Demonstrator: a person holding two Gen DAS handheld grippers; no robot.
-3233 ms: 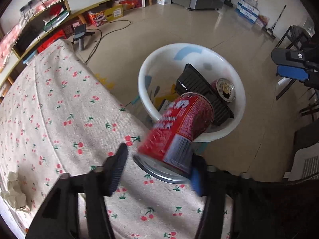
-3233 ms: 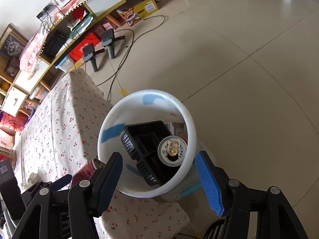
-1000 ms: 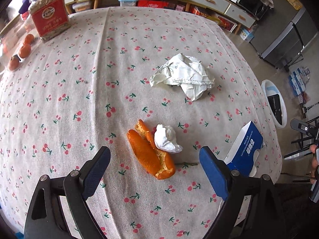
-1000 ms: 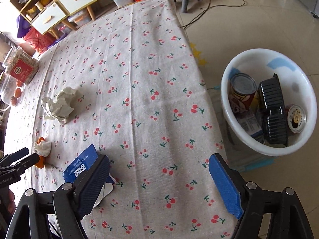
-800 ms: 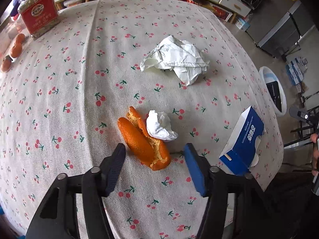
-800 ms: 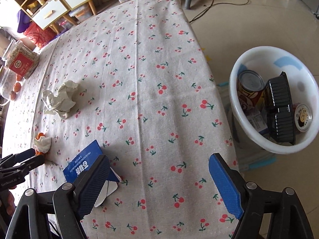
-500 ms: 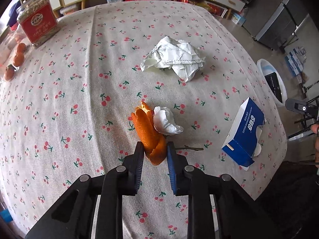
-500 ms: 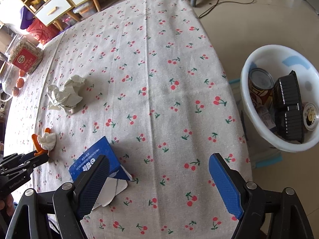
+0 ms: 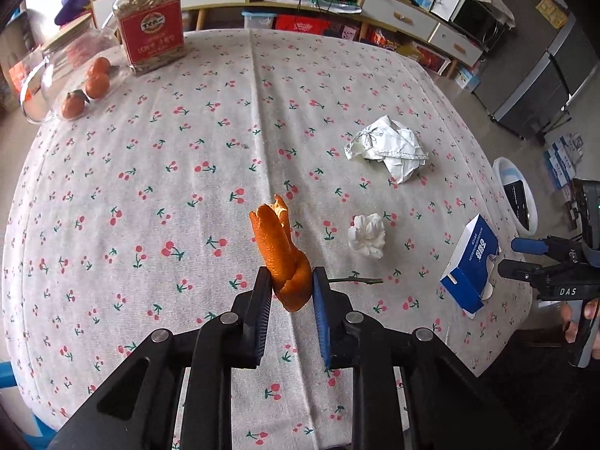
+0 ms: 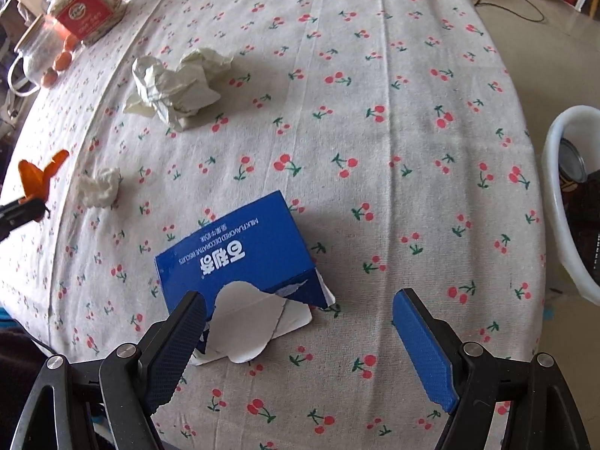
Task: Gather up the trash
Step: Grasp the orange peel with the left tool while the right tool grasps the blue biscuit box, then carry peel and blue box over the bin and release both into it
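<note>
My left tool (image 9: 288,281) has just closed its jaws on the orange peel (image 9: 280,244), and the pads now pinch its lower end while the rest of the peel sticks up from between them, lifted clear of the cherry-print cloth on the table (image 9: 150,172). My right tool (image 10: 298,313) stands wide open with nothing in it, poised over the torn end of the blue box (image 10: 240,255); its left finger sits just at the box's ripped white flap, but I can't tell whether it touches. A small white wad of tissue (image 9: 367,235) lies on the cloth just to the right of the peel, and a bigger crumpled paper (image 9: 390,148) lies farther back. A thin twig (image 9: 356,281) rests beside my left tool's right finger. Off the table's right edge is the white basin (image 10: 555,195), with a can (image 10: 572,165) inside it. At the far left corner stand a red-labelled jar (image 9: 150,26) and a few small oranges (image 9: 90,88).
</note>
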